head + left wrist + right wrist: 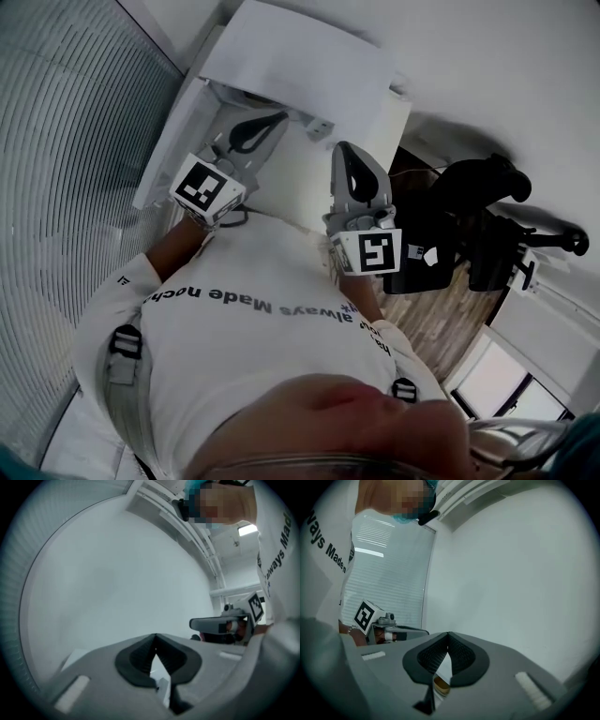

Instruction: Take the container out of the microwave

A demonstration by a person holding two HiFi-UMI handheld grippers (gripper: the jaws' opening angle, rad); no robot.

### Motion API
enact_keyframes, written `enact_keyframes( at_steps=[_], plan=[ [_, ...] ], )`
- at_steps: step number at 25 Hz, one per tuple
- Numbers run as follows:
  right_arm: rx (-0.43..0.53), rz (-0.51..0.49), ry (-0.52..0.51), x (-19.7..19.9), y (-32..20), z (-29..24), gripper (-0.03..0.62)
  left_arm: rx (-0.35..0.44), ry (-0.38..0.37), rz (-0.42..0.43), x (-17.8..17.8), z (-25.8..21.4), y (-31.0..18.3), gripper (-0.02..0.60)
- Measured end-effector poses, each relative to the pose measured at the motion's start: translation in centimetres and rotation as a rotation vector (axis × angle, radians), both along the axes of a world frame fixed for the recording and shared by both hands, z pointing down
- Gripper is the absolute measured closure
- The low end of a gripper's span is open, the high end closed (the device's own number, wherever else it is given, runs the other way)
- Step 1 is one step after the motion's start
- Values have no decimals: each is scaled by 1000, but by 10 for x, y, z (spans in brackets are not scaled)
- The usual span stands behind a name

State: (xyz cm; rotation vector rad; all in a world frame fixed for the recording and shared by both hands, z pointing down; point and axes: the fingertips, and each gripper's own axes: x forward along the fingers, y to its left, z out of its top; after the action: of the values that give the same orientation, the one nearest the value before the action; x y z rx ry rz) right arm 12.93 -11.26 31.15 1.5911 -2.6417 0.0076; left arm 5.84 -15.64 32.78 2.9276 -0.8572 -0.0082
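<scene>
No container and no microwave can be made out for certain in any view. In the head view my left gripper (272,122) and right gripper (344,150) are held side by side in front of the person's white shirt, pointing toward a white box-shaped unit (300,66). The left gripper (155,634) has its dark pads meeting at the tips, with nothing between them, facing a bare white wall. The right gripper (448,633) is likewise shut and empty. Each gripper view catches the other gripper at its side: the right gripper (218,624) and the left gripper (396,632).
Window blinds (56,187) run along the left of the head view. A black chair or stand (487,216) is at the right over a wooden floor (441,323). The person's white printed shirt (262,328) fills the lower middle.
</scene>
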Motion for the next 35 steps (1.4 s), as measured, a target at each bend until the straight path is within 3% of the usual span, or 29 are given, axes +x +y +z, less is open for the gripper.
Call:
enact_keyframes(
  at_steps=[6, 15, 35],
  plan=[
    [-5, 28, -8, -28, -30, 7, 592, -1, -24, 32, -26, 10, -26, 578],
    [-28, 28, 11, -49, -52, 22, 593, -39, -30, 14, -50, 34, -49, 577],
    [-60, 23, 19, -42, -41, 41, 592, -210, -120, -107, -65, 157, -64, 538]
  ],
)
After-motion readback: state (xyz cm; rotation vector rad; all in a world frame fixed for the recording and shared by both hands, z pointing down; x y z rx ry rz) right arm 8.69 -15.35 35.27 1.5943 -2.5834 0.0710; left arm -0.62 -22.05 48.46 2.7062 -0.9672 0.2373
